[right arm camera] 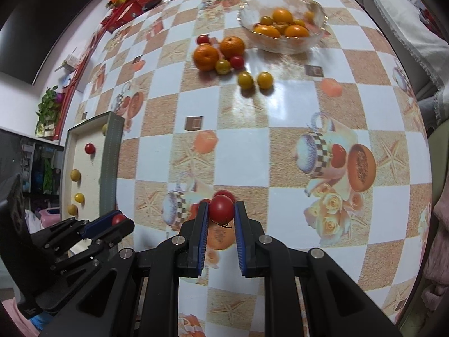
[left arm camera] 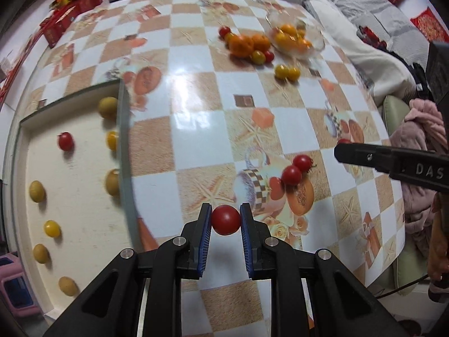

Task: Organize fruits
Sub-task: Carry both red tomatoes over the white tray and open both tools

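My left tongs (left arm camera: 226,220) clamp a small round red tomato (left arm camera: 226,219); my right tongs (right arm camera: 221,209) clamp another red tomato (right arm camera: 221,209), tray (left arm camera: 125,140) at 9 o'clock.

White letters "DAS" stand on the black right hand-held gripper (left arm camera: 341,151); nothing else is legible.

A red cherry tomato (left arm camera: 226,220) sits pinched above the table (left arm camera: 196,98), another red tomato (right arm camera: 221,207) likewise. Oranges (right arm camera: 219,52) and small tomatoes cluster beside the glass bowl (right arm camera: 282,26) of orange fruit toward the far edge. Yellow, green and red ones dot the tray (left arm camera: 84,196) at the left edge.
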Demonstrator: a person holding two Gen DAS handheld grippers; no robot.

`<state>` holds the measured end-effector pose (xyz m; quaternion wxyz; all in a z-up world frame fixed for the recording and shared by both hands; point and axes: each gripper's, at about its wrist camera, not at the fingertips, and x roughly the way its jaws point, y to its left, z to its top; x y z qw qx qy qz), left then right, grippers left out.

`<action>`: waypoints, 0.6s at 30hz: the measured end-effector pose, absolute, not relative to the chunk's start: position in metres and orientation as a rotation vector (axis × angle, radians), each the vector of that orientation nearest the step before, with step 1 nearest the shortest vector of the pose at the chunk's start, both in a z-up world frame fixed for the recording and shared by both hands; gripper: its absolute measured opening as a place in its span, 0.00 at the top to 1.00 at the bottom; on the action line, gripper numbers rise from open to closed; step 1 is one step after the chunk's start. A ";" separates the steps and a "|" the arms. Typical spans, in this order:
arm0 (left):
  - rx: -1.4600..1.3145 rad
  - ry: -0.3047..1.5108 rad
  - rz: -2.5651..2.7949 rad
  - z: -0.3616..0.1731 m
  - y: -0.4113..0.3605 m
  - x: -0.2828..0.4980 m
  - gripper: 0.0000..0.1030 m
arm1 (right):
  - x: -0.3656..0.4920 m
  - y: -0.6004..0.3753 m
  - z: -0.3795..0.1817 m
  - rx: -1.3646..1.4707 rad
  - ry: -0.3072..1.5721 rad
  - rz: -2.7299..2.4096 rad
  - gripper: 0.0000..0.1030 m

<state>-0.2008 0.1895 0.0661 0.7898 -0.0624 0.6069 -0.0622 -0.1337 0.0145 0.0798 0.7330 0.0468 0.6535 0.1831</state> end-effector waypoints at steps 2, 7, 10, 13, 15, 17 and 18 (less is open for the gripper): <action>-0.146 1.294 -0.117 0.071 0.196 -0.200 0.79 | -0.133 0.023 0.083 0.090 1.435 0.418 0.81; -0.175 1.265 -0.064 0.079 0.223 -0.204 0.79 | -0.131 0.051 0.089 0.054 1.431 0.465 0.81; -0.197 1.255 -0.028 0.080 0.243 -0.208 0.79 | -0.131 0.072 0.091 0.030 1.427 0.497 0.81; -0.216 1.250 0.004 0.079 0.263 -0.214 0.79 | -0.131 0.097 0.094 0.002 1.424 0.535 0.81; -0.223 1.247 0.025 0.078 0.273 -0.218 0.79 | -0.131 0.113 0.094 -0.018 1.424 0.564 0.81; -0.234 1.247 0.049 0.076 0.286 -0.222 0.79 | -0.131 0.130 0.095 -0.040 1.424 0.594 0.81; -0.237 1.248 0.060 0.074 0.291 -0.225 0.79 | -0.131 0.139 0.095 -0.048 1.425 0.608 0.81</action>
